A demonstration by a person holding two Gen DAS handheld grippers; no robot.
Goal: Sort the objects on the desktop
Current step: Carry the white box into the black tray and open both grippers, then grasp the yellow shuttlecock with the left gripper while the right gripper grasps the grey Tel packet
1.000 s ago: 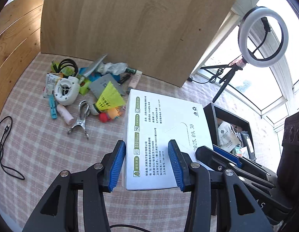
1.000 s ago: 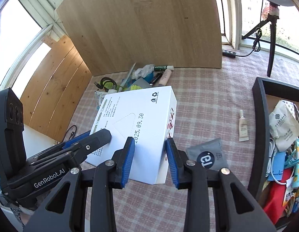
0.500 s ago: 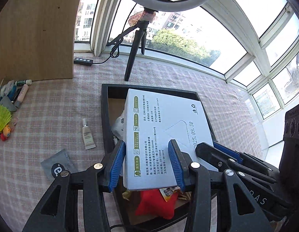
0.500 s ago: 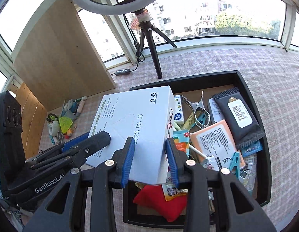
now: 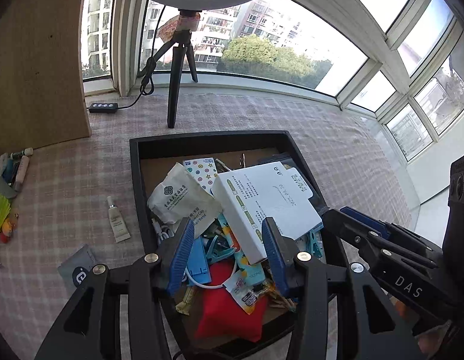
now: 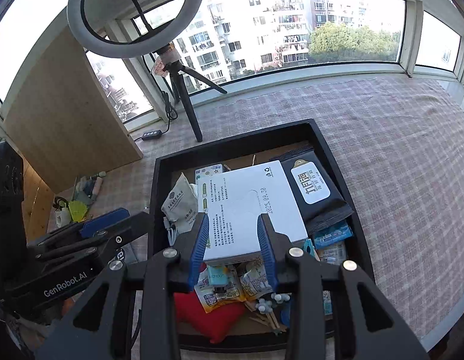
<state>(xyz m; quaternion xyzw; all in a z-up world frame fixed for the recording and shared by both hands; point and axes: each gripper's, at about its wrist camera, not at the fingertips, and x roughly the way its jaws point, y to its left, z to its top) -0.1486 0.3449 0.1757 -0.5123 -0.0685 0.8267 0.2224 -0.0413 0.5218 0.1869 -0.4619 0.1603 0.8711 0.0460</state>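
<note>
A white box (image 5: 261, 198) printed with green labels and a date lies tilted on the clutter inside the black tray (image 5: 208, 138). My left gripper (image 5: 229, 255) hovers over the tray's near end, open. Its left pad is well clear of the box and the box's near corner sits by its right pad. In the right wrist view the same white box (image 6: 246, 204) has its near edge between the blue pads of my right gripper (image 6: 233, 240), which is shut on it. The left gripper (image 6: 133, 219) shows there at the left, apart from the box.
The tray (image 6: 232, 141) holds a white pouch (image 5: 184, 201), a red pouch (image 5: 232, 309), a black wipes pack (image 6: 315, 189), clips and snack packets. On the checked cloth left of it lie a small tube (image 5: 118, 219), a grey sachet (image 5: 79, 270) and a pile of items (image 5: 7, 186). A ring-light tripod (image 5: 175, 90) and a wooden board (image 5: 37, 75) stand behind.
Both grippers carried the white box from the left of the table to above the tray. It has since sunk onto the tray's contents, tilted, and come free of the left gripper's pads.
</note>
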